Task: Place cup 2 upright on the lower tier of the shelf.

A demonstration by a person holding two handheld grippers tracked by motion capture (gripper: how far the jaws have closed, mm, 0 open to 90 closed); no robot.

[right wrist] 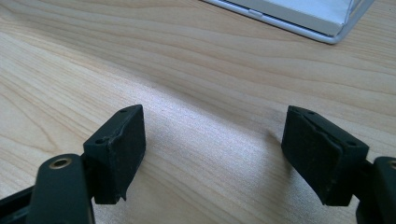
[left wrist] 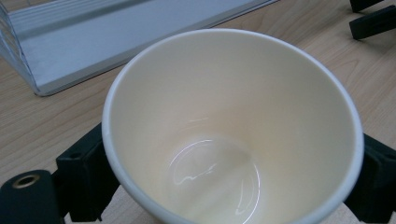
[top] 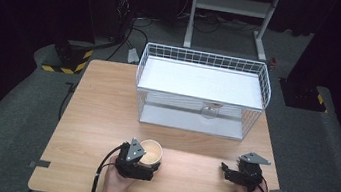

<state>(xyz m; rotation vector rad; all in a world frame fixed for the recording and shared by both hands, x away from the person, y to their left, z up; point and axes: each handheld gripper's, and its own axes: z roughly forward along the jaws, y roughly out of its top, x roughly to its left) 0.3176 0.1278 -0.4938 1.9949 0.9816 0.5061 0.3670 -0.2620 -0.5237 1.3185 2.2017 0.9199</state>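
Nearest the person, the left gripper (top: 145,160) has its jaws standing wide on either side of a cream paper cup (top: 151,152). In the left gripper view the black pads sit against the cup (left wrist: 233,126) wall at left and right, so the cup reads as clamped, though only lightly. The cup is empty and upright on the tabletop (top: 100,116), in front of the white wire basket (top: 204,60), toward that basket's left end and well apart from it.

The right gripper (top: 226,170) rests in front of the basket's right end, jaws apart with nothing between them; the right gripper view shows bare tabletop (right wrist: 210,116) between its pads.

Farther off, the basket sits at the far side of the tabletop. It has a white upper tray and a lower shelf (top: 190,121). A small clear item (top: 210,111) stands on the lower shelf, too small to identify.

Judgement: the step in hand is the grasp on the cup, apparently just taken. The next move likely calls for a firm enough hold to lift without crushing the thin wall, then a level carry toward the basket. The right gripper appears idle.
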